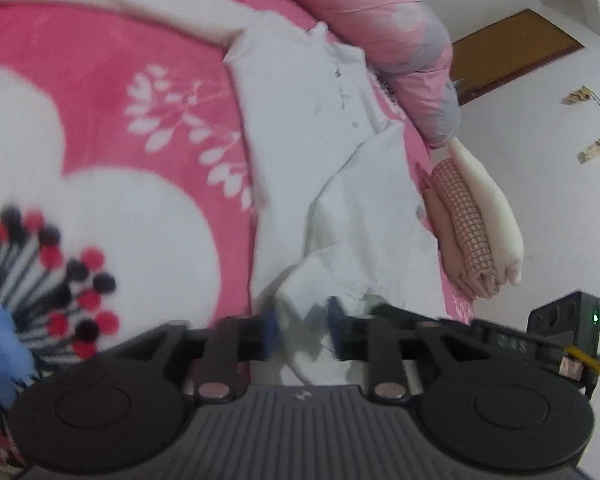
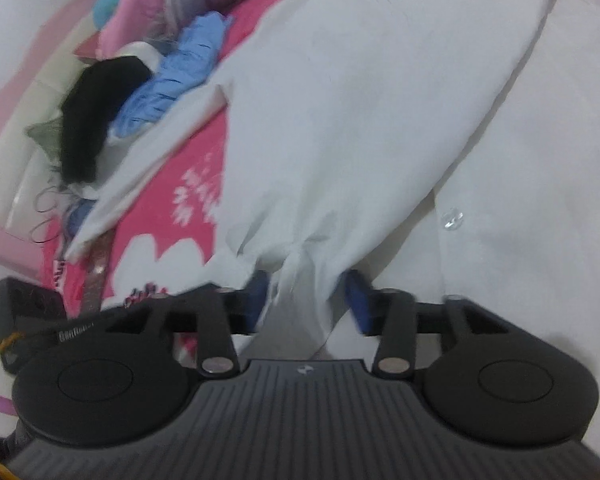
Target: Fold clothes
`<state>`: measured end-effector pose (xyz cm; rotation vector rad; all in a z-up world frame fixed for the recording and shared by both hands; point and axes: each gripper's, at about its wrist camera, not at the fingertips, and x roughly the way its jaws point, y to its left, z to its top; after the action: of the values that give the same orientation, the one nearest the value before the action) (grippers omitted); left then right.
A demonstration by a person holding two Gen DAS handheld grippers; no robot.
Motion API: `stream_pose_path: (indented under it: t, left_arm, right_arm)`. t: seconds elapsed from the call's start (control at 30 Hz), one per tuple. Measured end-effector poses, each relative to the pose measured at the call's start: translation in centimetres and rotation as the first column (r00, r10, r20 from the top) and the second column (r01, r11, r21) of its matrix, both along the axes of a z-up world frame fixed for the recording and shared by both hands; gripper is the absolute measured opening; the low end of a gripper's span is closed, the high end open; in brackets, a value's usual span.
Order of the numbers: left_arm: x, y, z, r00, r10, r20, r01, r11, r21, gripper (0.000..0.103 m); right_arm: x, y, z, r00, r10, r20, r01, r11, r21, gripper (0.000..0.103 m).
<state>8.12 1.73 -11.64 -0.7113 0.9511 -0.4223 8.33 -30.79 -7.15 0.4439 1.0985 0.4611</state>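
Shirt [image 1: 300, 128]: white, on pink blanket [image 1: 112, 92], 12 o'clock of both claws | left gripper [image 1: 300, 332]: apart, cloth loose between | right gripper [image 2: 306, 300]: apart, sleeve fold between, unpinched | risk: slack cloth slips out, fold springs open; folded stack [image 1: 472, 220] at 2 o'clock gets nudged

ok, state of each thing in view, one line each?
left tongs: open, white cloth between the pads
right tongs: open, cloth bunched between the pads
white shirt: spread on the bed, partly folded
folded clothes: stacked at the bed edge
unfolded clothes: heaped, unfolded
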Motion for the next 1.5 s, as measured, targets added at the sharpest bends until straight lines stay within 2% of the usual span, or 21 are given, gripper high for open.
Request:
stream_pose_path:
  t: [0.03, 0.13, 0.27, 0.33, 0.4, 0.53, 0.6, 0.67, 0.7, 0.8, 0.9, 1.0, 1.1, 1.17, 1.27, 1.33, 1.4, 1.5]
  left_arm:
    - [-0.2, 0.0, 0.5, 1.000, 0.001, 0.026, -0.001, 1.000, 0.018, 0.038]
    - [-0.7, 0.5, 1.9, 0.995, 0.005, 0.099, -0.010, 0.998, 0.058, 0.038]
    - [-1.0, 1.0, 3.7, 0.979, 0.015, 0.204, -0.038, 0.993, 0.113, 0.040]
    - [-0.9, 0.9, 4.2, 0.971, 0.005, 0.241, -0.043, 0.988, 0.150, 0.040]
    - [-0.7, 0.8, 4.4, 0.968, -0.002, 0.251, -0.041, 0.985, 0.167, 0.040]
    - [-1.0, 0.0, 5.0, 0.951, -0.048, 0.307, -0.015, 0.980, 0.198, 0.042]
    - [-1.2, -1.0, 5.5, 0.931, -0.100, 0.350, 0.022, 0.976, 0.219, 0.050]
    - [-1.0, -2.4, 5.7, 0.915, -0.149, 0.375, 0.056, 0.967, 0.249, 0.059]
    - [-0.8, -3.1, 5.7, 0.907, -0.173, 0.384, 0.071, 0.962, 0.265, 0.060]
    - [-0.3, -5.2, 5.2, 0.880, -0.248, 0.406, 0.123, 0.943, 0.309, 0.060]
    - [0.3, -7.1, 3.9, 0.860, -0.335, 0.385, 0.197, 0.914, 0.354, 0.060]
    - [0.4, -8.3, 2.2, 0.844, -0.409, 0.348, 0.262, 0.878, 0.400, 0.060]
    - [0.1, -8.7, 1.0, 0.824, -0.447, 0.348, 0.281, 0.856, 0.434, 0.060]
    - [-0.3, -8.8, 0.3, 0.809, -0.470, 0.354, 0.295, 0.844, 0.448, 0.068]
    - [-0.8, -8.7, -0.1, 0.786, -0.488, 0.379, 0.307, 0.841, 0.446, 0.077]
    - [-1.2, -8.5, -0.4, 0.772, -0.499, 0.395, 0.314, 0.838, 0.446, 0.078]
    - [-1.4, -8.2, -0.6, 0.767, -0.497, 0.406, 0.319, 0.844, 0.430, 0.079]
    - [-1.2, -7.6, -0.7, 0.769, -0.489, 0.410, 0.335, 0.856, 0.394, 0.079]
  right_arm:
    - [-0.5, -0.2, 0.2, 1.000, -0.001, 0.018, 0.001, 1.000, 0.005, 0.056]
    - [-1.4, -0.9, 2.2, 0.991, -0.046, 0.127, 0.049, 0.999, -0.018, 0.056]
    - [-4.1, -3.1, 4.3, 0.940, -0.136, 0.311, 0.153, 0.988, -0.030, 0.054]
    - [-4.8, -3.3, 4.6, 0.909, -0.131, 0.395, 0.169, 0.984, -0.063, 0.042]
    - [-4.9, -2.6, 4.4, 0.898, -0.065, 0.436, 0.132, 0.983, -0.125, 0.033]
    - [-4.1, 0.7, 2.1, 0.885, 0.123, 0.449, -0.020, 0.973, -0.228, 0.027]
    - [-3.5, 2.6, 0.2, 0.875, 0.217, 0.433, -0.084, 0.948, -0.307, 0.027]
    - [-2.7, 3.7, -1.9, 0.879, 0.279, 0.387, -0.126, 0.918, -0.376, 0.027]
    - [-2.8, 3.6, -2.2, 0.868, 0.291, 0.401, -0.129, 0.914, -0.385, 0.027]
    - [-3.1, 2.0, -0.6, 0.838, 0.315, 0.446, -0.135, 0.911, -0.390, 0.026]
    - [-2.0, -0.9, 1.3, 0.831, 0.268, 0.488, -0.053, 0.911, -0.409, 0.026]
    - [2.2, -3.7, 2.5, 0.835, 0.226, 0.502, 0.034, 0.889, -0.456, 0.026]
    - [7.9, -6.4, 3.1, 0.838, 0.185, 0.514, 0.105, 0.869, -0.483, 0.026]
    - [12.8, -7.7, 2.7, 0.846, 0.160, 0.509, 0.126, 0.868, -0.481, 0.026]
    - [20.4, -9.2, 1.7, 0.861, 0.114, 0.496, 0.157, 0.867, -0.473, 0.025]
    - [25.5, -10.1, 0.4, 0.878, 0.068, 0.475, 0.180, 0.870, -0.458, 0.023]
    - [30.0, -11.4, -0.7, 0.891, 0.009, 0.453, 0.211, 0.877, -0.432, 0.021]
    - [34.9, -13.3, -2.3, 0.892, -0.098, 0.441, 0.284, 0.881, -0.379, 0.020]
